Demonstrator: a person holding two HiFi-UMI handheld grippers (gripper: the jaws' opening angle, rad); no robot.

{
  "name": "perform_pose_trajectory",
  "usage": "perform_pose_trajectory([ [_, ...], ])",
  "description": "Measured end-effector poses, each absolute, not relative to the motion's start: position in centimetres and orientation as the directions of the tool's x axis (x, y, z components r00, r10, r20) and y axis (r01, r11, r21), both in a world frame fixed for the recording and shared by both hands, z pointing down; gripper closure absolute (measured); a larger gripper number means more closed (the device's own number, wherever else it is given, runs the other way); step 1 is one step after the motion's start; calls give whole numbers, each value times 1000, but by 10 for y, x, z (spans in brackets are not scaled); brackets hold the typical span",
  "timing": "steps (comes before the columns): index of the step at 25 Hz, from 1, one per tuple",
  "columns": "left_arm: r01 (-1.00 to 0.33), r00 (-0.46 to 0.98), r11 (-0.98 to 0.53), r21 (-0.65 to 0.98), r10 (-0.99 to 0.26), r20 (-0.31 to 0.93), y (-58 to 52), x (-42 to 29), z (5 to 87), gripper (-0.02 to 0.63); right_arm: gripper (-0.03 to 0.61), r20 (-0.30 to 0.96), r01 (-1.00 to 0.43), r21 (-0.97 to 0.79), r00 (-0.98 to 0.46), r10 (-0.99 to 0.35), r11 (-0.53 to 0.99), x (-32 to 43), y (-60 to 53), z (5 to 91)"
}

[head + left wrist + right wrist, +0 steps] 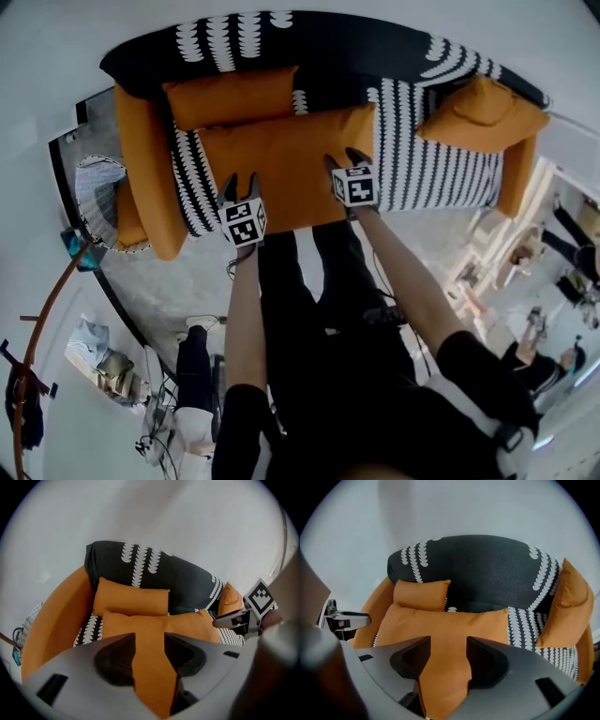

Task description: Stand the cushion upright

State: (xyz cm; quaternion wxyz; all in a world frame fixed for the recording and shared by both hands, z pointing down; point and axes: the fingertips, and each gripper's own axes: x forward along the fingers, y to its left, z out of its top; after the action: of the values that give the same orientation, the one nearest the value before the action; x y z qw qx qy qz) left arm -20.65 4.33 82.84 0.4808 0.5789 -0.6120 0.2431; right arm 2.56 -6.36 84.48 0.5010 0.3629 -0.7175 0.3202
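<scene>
Jaws wide apart and empty on left gripper point(240, 178) and right gripper point(344, 157), poised over the near edge of the orange cushion point(281, 155), flat at centre frame. Pinch only loose cover and it could sag or flop back down.

Cushion point(286, 164) is plain orange, same as the sofa point(328, 47) arms; sofa itself is black with rows of white scallops. Floor point(187, 272) is grey.

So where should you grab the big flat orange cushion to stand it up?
Grab the big cushion by its near long edge, from the front of the sofa, left gripper and right gripper toward opposite ends. It lies flat, far edge by the smaller cushion, so lifting the front should tip it upright.
</scene>
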Motion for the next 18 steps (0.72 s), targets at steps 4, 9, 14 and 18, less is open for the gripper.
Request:
perform_pose_trajectory([
  [4,-939,128,235,250,-434,892,51,-210,856,436,356,960,-849,-99,-218,-174,518,31,-57,866],
  [9,-932,147,253,259,-390,909,57,-206,877,417,354,971,-855,-72,-177,-158,514,41,-51,882],
  [14,-929,163,265,257,-331,930,67,-200,901,417,354,979,-858,-41,-137,-152,513,43,-49,893],
  [18,-931,148,271,246,-337,930,65,-201,909,417,354,981,-860,-19,-114,-156,510,44,-52,899],
])
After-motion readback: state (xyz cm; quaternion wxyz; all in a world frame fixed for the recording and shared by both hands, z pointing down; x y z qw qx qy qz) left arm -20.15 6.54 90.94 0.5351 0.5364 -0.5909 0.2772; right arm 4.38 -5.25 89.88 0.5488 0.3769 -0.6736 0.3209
